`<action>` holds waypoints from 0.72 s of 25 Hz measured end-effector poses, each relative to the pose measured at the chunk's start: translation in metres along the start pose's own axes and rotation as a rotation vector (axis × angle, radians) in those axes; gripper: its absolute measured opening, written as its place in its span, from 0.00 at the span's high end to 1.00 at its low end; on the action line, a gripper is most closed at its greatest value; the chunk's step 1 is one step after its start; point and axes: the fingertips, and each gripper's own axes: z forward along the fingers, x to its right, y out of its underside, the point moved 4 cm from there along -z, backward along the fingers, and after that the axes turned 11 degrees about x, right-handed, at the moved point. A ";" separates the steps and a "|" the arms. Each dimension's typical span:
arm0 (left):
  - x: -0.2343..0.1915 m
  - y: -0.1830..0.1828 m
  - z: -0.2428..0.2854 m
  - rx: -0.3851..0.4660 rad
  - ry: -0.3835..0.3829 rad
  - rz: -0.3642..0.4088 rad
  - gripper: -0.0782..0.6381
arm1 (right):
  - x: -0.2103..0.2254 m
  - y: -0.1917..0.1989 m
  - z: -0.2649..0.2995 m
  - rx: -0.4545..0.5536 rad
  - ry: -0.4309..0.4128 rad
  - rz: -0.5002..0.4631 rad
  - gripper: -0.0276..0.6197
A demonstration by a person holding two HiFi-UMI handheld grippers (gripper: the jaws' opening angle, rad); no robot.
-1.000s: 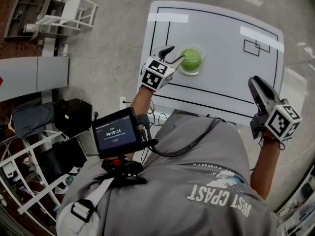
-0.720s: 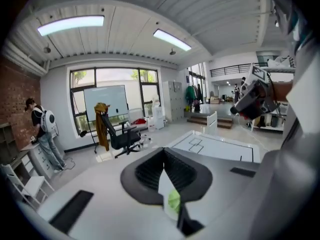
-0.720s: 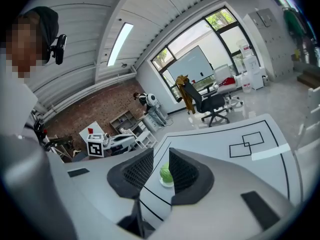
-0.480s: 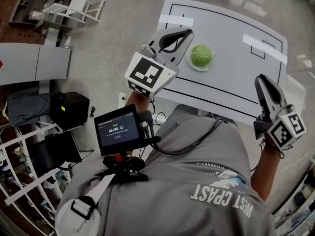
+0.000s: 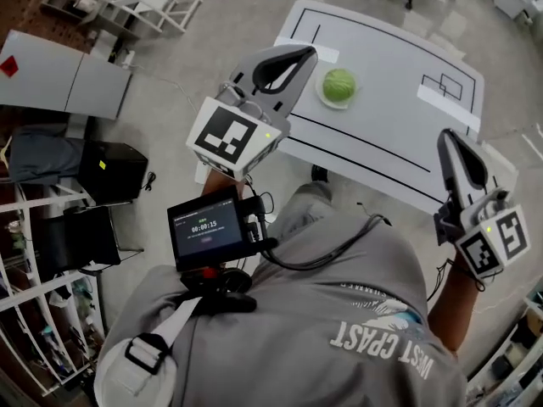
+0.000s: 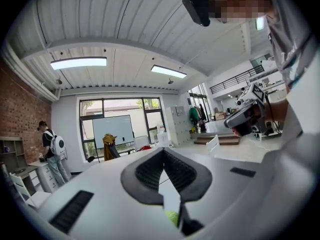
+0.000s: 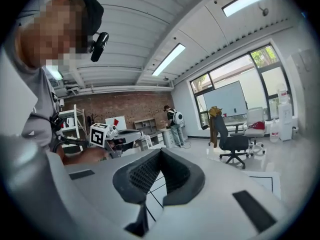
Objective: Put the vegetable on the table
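On the white table (image 5: 390, 125), in the head view, a green cabbage (image 5: 338, 84) sits in a shallow clear bowl (image 5: 325, 100) toward the far left corner, and neither tool touches it. A second ago the left gripper (image 5: 304, 55) was down at the bowl with its jaws apart beside the cabbage. Now it has come up and back toward the person, jaws together on nothing, with its marker cube (image 5: 233, 138) large in the picture. The right gripper (image 5: 447, 142) has risen too (it hangs by the table's near right edge), well apart from the cabbage. Bowl and cabbage lie on the same spot of the table as before.

From the left gripper view, the jaws meet at their tips with nothing held. A sliver of green shows through the gap low between them, which I take for the cabbage below.

From the right gripper view, the jaws touch at the tip, empty. The table's black lines show through the gap beneath, and the left gripper's cube stands off to the left.

My reading is that the cabbage has been let go and rests on the table in its bowl. With both hands pulled away, the placing looks finished, unless bare tabletop was meant.
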 end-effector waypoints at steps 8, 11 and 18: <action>0.138 -0.051 -0.026 0.034 0.057 0.037 0.88 | -0.059 -0.010 -0.136 0.049 -0.034 -0.066 0.95; 0.170 -0.073 -0.048 0.039 0.061 0.055 0.88 | -0.084 -0.014 -0.169 0.065 -0.057 -0.071 0.95; 0.171 -0.060 -0.050 -0.003 0.024 0.088 0.88 | -0.063 -0.010 -0.155 0.097 -0.106 -0.089 0.95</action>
